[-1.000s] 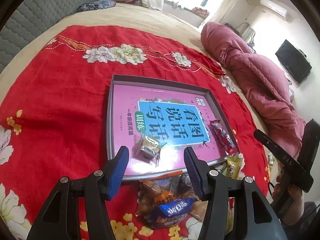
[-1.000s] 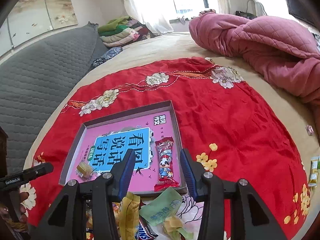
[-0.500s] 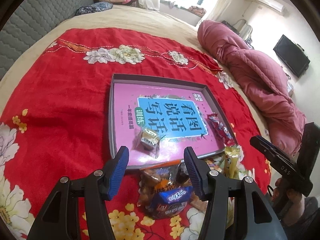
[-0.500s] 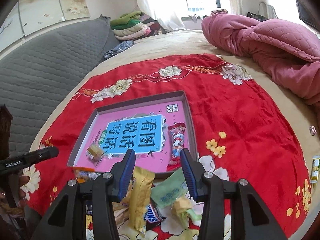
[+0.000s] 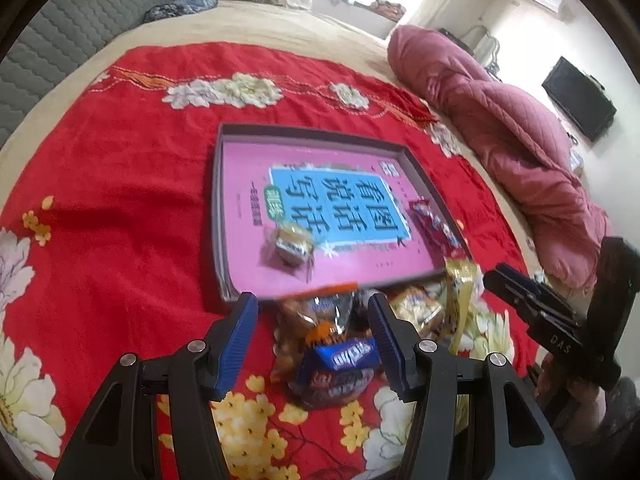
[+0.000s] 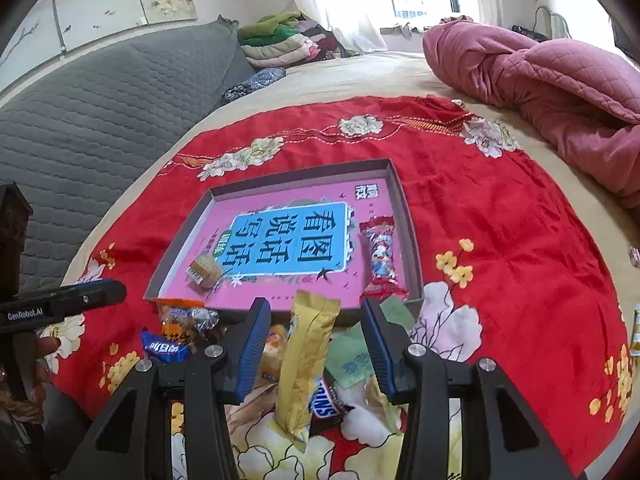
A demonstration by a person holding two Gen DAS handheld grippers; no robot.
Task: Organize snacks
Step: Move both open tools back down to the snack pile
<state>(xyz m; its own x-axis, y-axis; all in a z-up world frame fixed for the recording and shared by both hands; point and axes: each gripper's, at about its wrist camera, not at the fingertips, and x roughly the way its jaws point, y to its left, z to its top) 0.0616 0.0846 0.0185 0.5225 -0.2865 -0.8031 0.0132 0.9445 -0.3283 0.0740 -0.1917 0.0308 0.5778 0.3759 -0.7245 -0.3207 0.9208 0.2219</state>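
A shallow grey tray [image 5: 316, 133] [image 6: 400, 196] with a pink and blue printed bottom lies on the red cloth. In it are a small gold-wrapped snack [image 5: 292, 242] [image 6: 205, 269] and a red packet [image 5: 434, 224] [image 6: 381, 254]. A pile of snacks lies in front of the tray: a blue-wrapped bar [image 5: 344, 356] [image 6: 164, 348], an orange bag [image 5: 316, 308], a yellow packet [image 6: 306, 360] and a green packet [image 6: 352, 356]. My left gripper [image 5: 313, 312] is open above the orange bag. My right gripper [image 6: 316, 316] is open above the yellow packet.
The red floral cloth [image 5: 112, 208] covers a bed. A pink quilt [image 5: 512, 136] [image 6: 552, 80] lies bunched at the right. A grey padded headboard [image 6: 80, 112] stands at the left. Folded clothes [image 6: 288, 40] are stacked at the back. A small packet [image 6: 635, 326] lies at the right edge.
Both grippers have pulled back from the tray toward the snack pile, so more of the pile shows between the open fingers. Nothing was picked up.
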